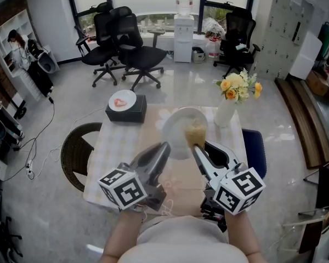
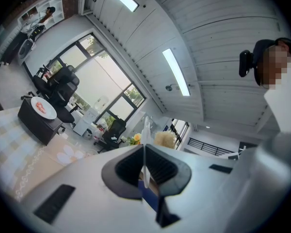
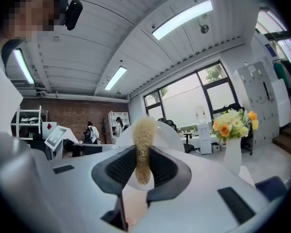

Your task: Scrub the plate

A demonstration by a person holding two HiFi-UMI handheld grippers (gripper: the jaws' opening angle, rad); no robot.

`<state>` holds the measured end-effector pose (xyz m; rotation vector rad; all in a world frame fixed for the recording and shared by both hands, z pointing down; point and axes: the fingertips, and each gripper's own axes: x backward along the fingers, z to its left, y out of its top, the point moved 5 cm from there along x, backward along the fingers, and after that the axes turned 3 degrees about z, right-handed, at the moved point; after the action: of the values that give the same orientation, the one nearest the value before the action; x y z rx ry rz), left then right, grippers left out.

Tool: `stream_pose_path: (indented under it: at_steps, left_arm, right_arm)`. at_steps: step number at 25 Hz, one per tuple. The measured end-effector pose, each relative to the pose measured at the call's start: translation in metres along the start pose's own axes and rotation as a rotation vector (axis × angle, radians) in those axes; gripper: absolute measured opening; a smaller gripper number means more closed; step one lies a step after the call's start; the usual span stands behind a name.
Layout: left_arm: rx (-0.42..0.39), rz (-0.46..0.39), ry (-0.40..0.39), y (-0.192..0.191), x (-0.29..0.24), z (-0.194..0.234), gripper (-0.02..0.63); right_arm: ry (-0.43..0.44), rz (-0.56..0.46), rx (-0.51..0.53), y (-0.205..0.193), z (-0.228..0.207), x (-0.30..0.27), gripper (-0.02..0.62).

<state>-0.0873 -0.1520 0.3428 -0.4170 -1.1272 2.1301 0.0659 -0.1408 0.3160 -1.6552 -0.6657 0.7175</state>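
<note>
Head view: left tongs (image 1: 164, 147) clamp plate (image 1: 175, 122) rim, steadying it; right tongs (image 1: 196, 147), 3 o'clock, pinch scrubber (image 1: 196, 132) against its face

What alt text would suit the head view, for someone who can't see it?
The left gripper holds a white plate by its edge over a small table; the right gripper holds a tan scrubber at its face.

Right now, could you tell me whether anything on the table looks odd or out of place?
Only the small plate on the black box: it carries a red smear. Nothing looks spilled or tipped.
</note>
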Motion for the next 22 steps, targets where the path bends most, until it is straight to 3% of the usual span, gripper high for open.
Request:
stream_pose_path:
  at_steps: [9, 22]
  left_arm:
    - [-0.009, 0.002, 0.001, -0.001, -0.002, -0.002, 0.018]
    - [-0.001, -0.008, 0.009, 0.001, 0.003, -0.002, 0.018]
  right_arm:
    - [0.161, 0.022, -0.093, -0.008, 0.032, -0.013, 0.086]
    - [0.037, 0.122, 0.093, -0.02, 0.018, -0.015, 0.084]
